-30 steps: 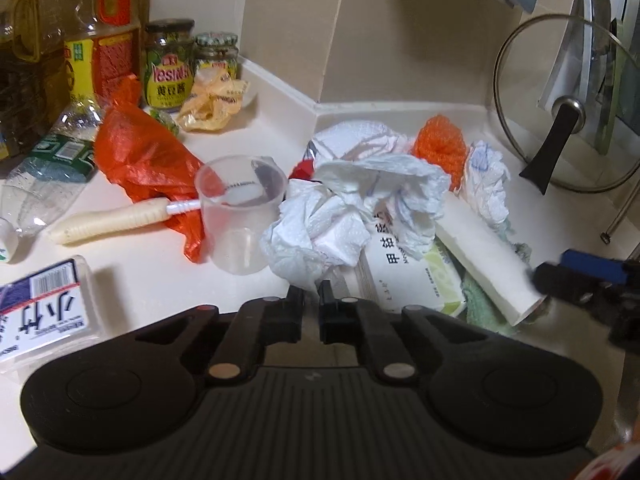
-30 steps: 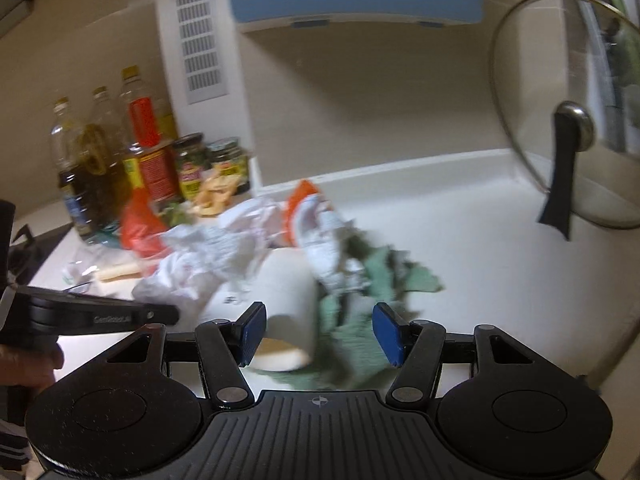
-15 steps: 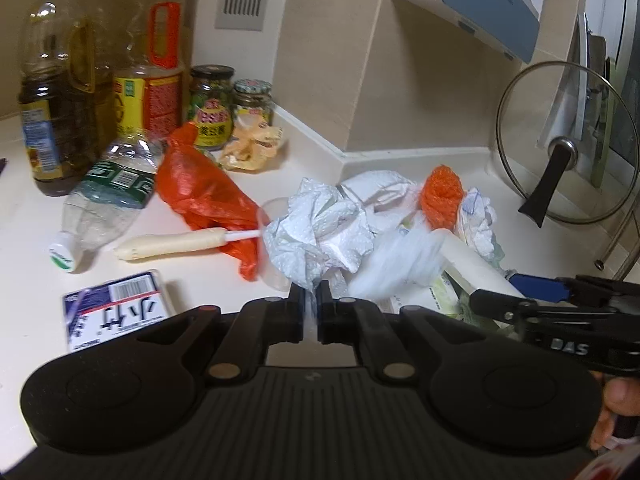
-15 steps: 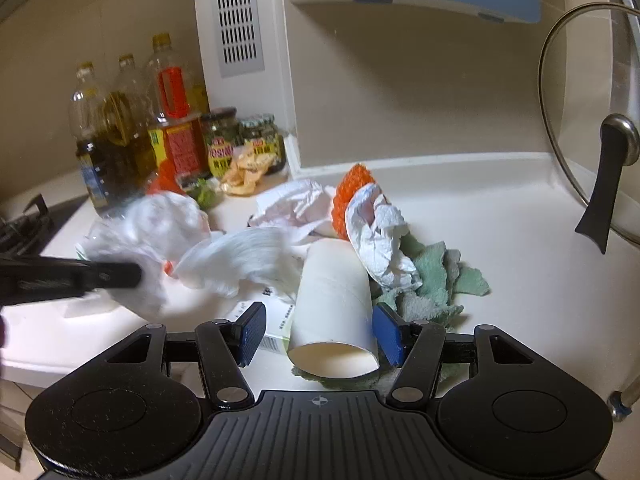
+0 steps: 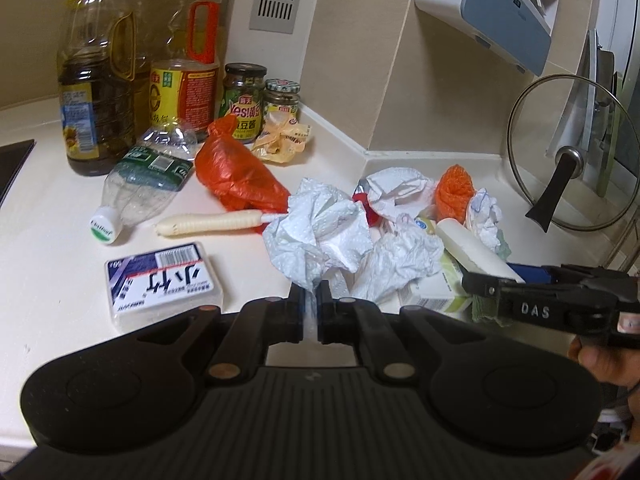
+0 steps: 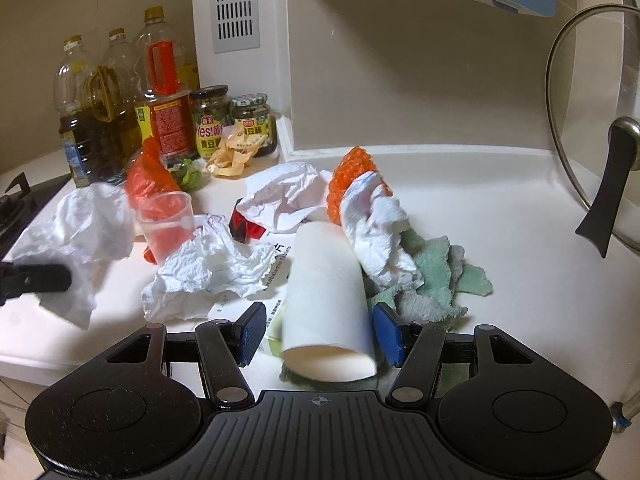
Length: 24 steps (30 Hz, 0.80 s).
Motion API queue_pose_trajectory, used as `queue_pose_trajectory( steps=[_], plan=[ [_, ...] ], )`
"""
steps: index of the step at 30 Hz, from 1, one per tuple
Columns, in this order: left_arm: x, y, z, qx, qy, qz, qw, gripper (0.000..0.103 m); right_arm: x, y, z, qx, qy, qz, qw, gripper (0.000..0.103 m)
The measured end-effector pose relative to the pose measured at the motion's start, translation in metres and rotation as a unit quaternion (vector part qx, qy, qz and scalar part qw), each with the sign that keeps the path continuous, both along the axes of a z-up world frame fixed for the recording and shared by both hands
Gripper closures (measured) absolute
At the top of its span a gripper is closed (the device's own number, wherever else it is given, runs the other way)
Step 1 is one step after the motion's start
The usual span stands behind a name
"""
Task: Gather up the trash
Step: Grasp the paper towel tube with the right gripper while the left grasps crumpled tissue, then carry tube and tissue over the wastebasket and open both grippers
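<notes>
- Here, nearest the left wrist camera, the left hand-held gripper (image 5: 311, 307) is clamped tight on a crumpled white paper towel (image 5: 320, 236), which bunches up just ahead of its tips.
- The right hand-held gripper (image 6: 320, 334) stands half open around the near end of a white cardboard tube (image 6: 326, 296); the blue pads (image 6: 386, 332) sit at the tube's sides, and I cannot tell whether they press on it.
- Beside the tube, on the pale surface (image 6: 520, 272), lie another crumpled tissue (image 6: 208, 272), a green cloth (image 6: 436, 276) and a clear plastic cup (image 6: 166, 224).
- Further on come an orange plastic bag (image 5: 240, 176), an orange mesh scrubber (image 6: 352, 176) and an empty water bottle (image 5: 144, 188) on its side.
- Farthest back, oil bottles (image 5: 96, 92) and jars (image 5: 244, 100) stand by the wall, and a glass lid (image 5: 572, 160) leans at the right.
</notes>
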<state>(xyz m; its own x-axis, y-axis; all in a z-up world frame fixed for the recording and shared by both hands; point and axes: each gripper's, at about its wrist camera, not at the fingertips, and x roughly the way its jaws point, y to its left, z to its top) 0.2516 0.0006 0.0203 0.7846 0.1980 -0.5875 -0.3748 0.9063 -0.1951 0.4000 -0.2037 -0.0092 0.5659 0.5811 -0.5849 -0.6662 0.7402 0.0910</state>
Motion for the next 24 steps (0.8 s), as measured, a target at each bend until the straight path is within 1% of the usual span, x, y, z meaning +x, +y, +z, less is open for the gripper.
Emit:
queue_pose_trajectory(
  steps=[1, 3, 5, 8, 13, 24],
  plan=[
    [-0.003, 0.0, -0.001, -0.001, 0.0, 0.001, 1.0, 0.099, 0.0, 0.0, 0.0, -0.001, -0.002, -0.001, 1.0, 0.044],
    [-0.007, 0.0, -0.002, -0.004, 0.0, 0.002, 1.0, 0.099, -0.003, 0.0, 0.001, -0.01, -0.011, -0.004, 1.0, 0.058],
    [-0.011, -0.001, -0.002, -0.006, 0.0, 0.001, 1.0, 0.099, -0.005, -0.001, 0.001, -0.009, -0.011, -0.007, 1.0, 0.058],
    [-0.016, -0.002, -0.003, -0.008, -0.001, -0.002, 1.0, 0.099, -0.012, -0.004, 0.004, -0.008, -0.023, -0.008, 1.0, 0.058],
    [-0.027, -0.008, -0.003, -0.012, -0.004, -0.009, 0.9999, 0.099, -0.025, -0.012, 0.013, 0.009, -0.032, -0.015, 0.999, 0.058],
    [-0.055, -0.018, -0.005, -0.021, -0.004, -0.029, 0.9994, 0.099, -0.072, -0.027, 0.036, 0.045, -0.041, -0.006, 0.998, 0.058]
  ],
)
